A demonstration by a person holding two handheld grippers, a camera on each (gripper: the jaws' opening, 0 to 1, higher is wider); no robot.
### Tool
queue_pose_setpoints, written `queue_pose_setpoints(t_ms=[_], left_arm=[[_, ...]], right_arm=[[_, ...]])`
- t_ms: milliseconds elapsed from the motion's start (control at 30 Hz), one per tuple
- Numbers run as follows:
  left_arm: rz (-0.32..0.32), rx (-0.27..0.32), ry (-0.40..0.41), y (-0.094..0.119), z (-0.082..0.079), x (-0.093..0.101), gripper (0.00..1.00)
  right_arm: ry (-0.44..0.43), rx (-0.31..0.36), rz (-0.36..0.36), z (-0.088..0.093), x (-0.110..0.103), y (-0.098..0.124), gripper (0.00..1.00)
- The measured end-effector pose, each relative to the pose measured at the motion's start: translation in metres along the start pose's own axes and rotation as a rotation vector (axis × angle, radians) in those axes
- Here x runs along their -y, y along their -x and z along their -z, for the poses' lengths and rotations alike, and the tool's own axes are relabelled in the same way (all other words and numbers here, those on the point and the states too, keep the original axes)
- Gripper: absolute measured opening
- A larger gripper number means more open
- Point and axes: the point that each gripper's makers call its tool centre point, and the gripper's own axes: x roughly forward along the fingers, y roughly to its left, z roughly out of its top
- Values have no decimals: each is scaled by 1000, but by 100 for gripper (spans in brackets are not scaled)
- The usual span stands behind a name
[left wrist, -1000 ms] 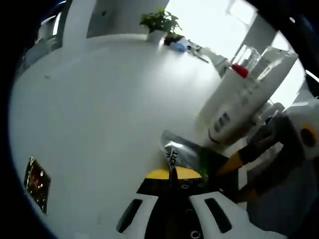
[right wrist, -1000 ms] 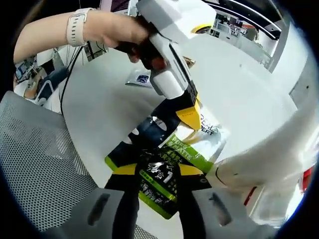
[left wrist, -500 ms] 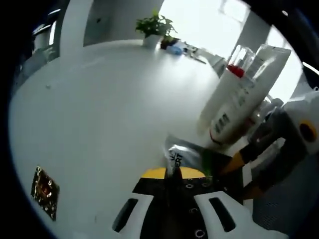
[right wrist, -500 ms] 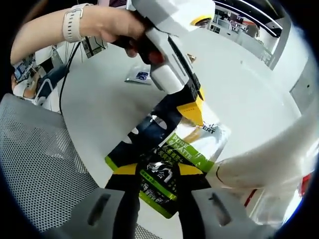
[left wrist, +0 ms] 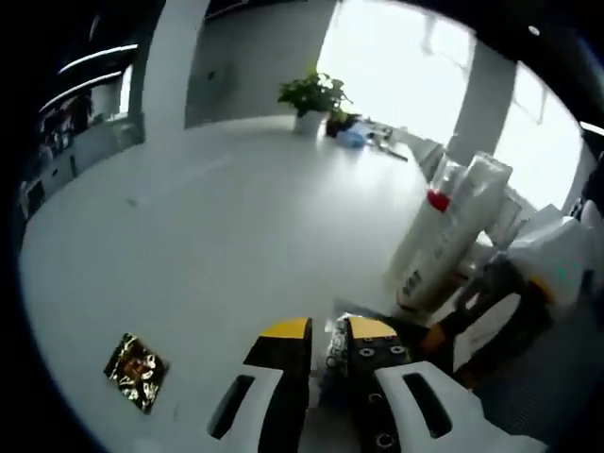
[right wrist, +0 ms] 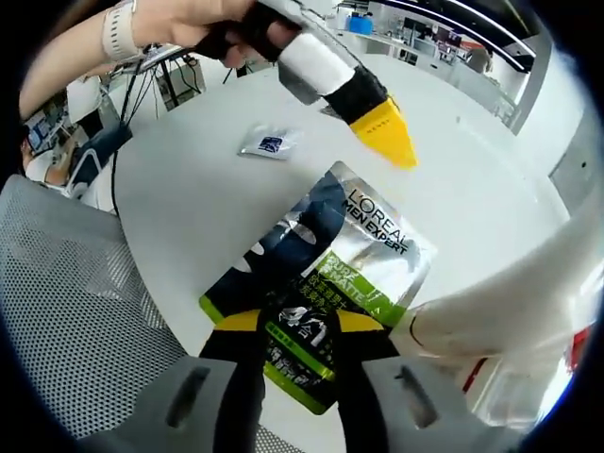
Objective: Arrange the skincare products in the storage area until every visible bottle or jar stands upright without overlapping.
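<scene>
A silver, black and green L'Oreal face-mask sachet (right wrist: 330,269) lies on the white table (right wrist: 189,198). My right gripper (right wrist: 300,326) is shut on its near edge. My left gripper (right wrist: 392,146) hangs above the sachet's far end, apart from it, held by a hand with a white watch. In the left gripper view my left gripper (left wrist: 327,330) stands open, with a strip of the sachet (left wrist: 335,347) showing below the gap. My right gripper (left wrist: 442,335) comes in from the right. White tubes (left wrist: 442,241), one with a red cap, stand upright just beyond it.
A small silver sachet (right wrist: 269,142) lies farther out on the table, and a dark gold one (left wrist: 137,359) lies at the left. A grey mesh chair (right wrist: 75,311) is beside the table edge. A potted plant (left wrist: 316,94) and clutter stand at the far side.
My left gripper has let go of the big sachet's far end, opened and lifted away. The right gripper keeps its hold and has not moved.
</scene>
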Motion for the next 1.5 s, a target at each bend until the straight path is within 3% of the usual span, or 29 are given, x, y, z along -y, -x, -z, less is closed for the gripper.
queue_pose_setpoints(t_ms=[100, 200, 633, 833, 933, 1133, 1333, 1500], left_arm=[[-3, -50, -34, -2, 12, 3, 9], [23, -41, 10, -4, 18, 9, 15], [14, -102, 23, -6, 51, 5, 18], [4, -99, 12, -9, 57, 4, 20], [2, -75, 17, -11, 57, 2, 28], [13, -123, -48, -12, 67, 6, 29], [-4, -100, -128, -12, 67, 2, 25], [-11, -63, -100, -11, 68, 2, 25]], right_arm=[[-1, -1, -1, 0, 0, 0, 28], [0, 2, 0, 0, 0, 0, 28], [12, 3, -2, 0, -1, 0, 28], [12, 1, -2, 0, 0, 0, 28], [19, 1, -4, 0, -1, 0, 28], [18, -1, -5, 0, 0, 0, 28], [16, 0, -5, 0, 0, 0, 28], [13, 1, -4, 0, 0, 0, 28]])
